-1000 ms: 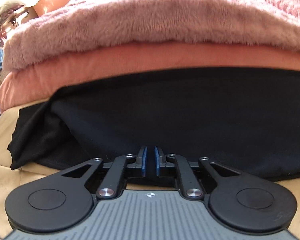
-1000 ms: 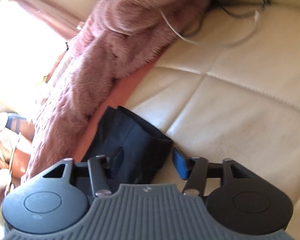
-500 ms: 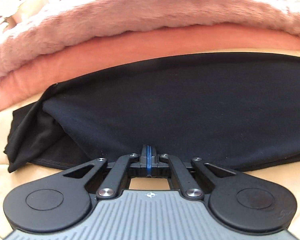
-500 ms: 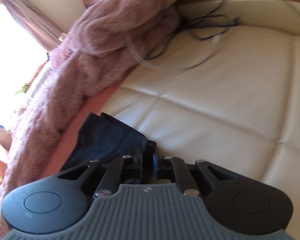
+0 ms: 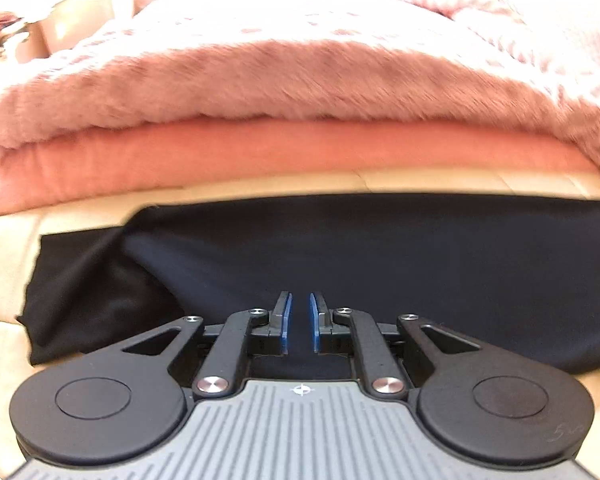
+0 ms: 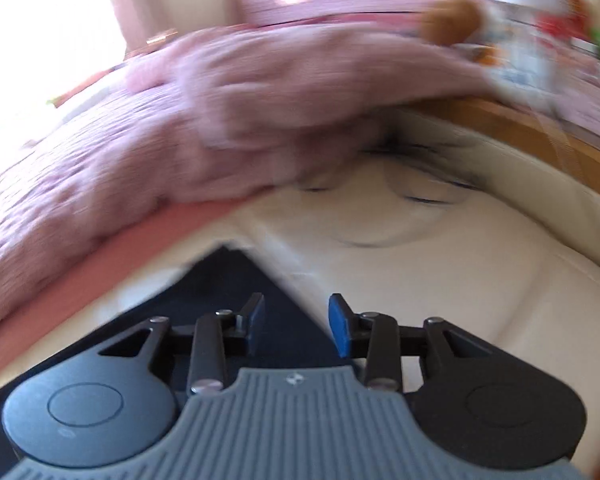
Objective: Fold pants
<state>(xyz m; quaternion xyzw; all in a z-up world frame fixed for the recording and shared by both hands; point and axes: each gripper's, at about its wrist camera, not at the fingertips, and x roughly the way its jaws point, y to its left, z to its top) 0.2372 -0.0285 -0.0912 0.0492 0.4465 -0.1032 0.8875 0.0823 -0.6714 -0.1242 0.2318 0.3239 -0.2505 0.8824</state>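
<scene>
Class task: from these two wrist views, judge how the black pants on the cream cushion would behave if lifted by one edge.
The black pants would probably droop rather than hold shape: they lie flat in soft folds at one end. They look thin, so likely light. The smooth cream cushion might let them slide when pushed.

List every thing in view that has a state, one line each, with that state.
Left tool: jaws opening, nothing gripped, above the pants.
Right tool: jaws opening, nothing gripped, over the pants' corner.
Pants: black, lying flat on the cushion, released.
Blanket: pink, heaped behind the pants, apart from them.
Cushion: cream, partly bare.
</scene>
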